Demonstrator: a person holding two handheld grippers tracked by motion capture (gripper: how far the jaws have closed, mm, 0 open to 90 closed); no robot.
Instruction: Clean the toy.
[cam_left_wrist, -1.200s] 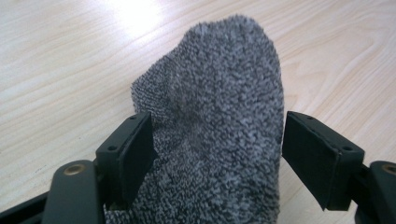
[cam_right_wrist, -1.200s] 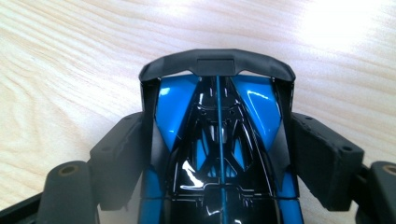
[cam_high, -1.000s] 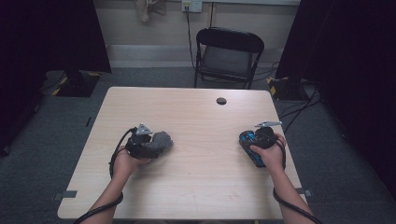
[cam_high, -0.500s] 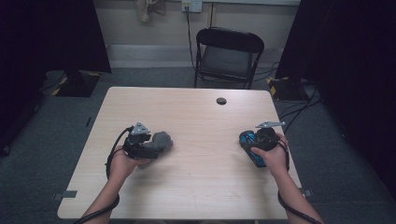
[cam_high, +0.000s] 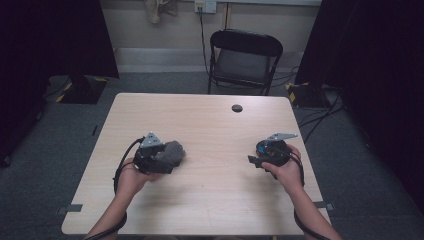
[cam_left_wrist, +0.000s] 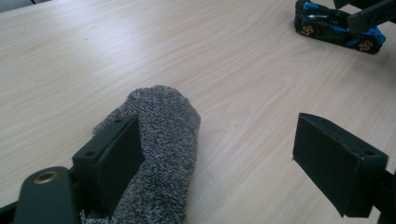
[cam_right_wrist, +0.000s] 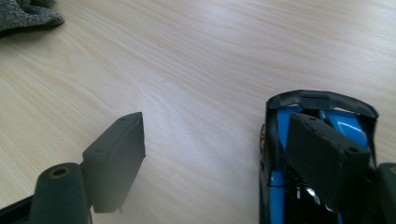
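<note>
Near the left edge of the bench (cam_high: 210, 125), the left gripper (cam_high: 162, 159) is sitting in the person's left hand (cam_high: 132, 177), with its grey three-cornered plate on top. A grey knitted cloth (cam_left_wrist: 161, 154) is lying on the wood there, between the fingers. In the left gripper view, the cloth is resting against the inner face of one finger (cam_left_wrist: 114, 161), while the other finger (cam_left_wrist: 336, 161) is standing well apart from it with bare wood in the gap. The fingers have just been opening and are standing spread wide, gripping nothing. In the high view the cloth (cam_high: 172, 151) is showing as a grey lump just beside the gripper body.

Toward the far edge, a small dark round disc (cam_high: 237, 108) is lying on the bench, well apart from both hands.

Near the right edge, the right gripper (cam_high: 254, 161) is resting in the person's right hand (cam_high: 285, 172). A blue and black toy car (cam_right_wrist: 313, 163) is lying on the bench under it. In the right gripper view one finger (cam_right_wrist: 322, 156) is hanging over the car's roof and the other (cam_right_wrist: 114, 161) is standing over bare wood well to the side, so the fingers are open and not clamping the car. The left gripper view is showing the same car (cam_left_wrist: 338, 28) far off, with gold wheels.

No writing or brand mark can be read on the car, the cloth or the grippers.
</note>
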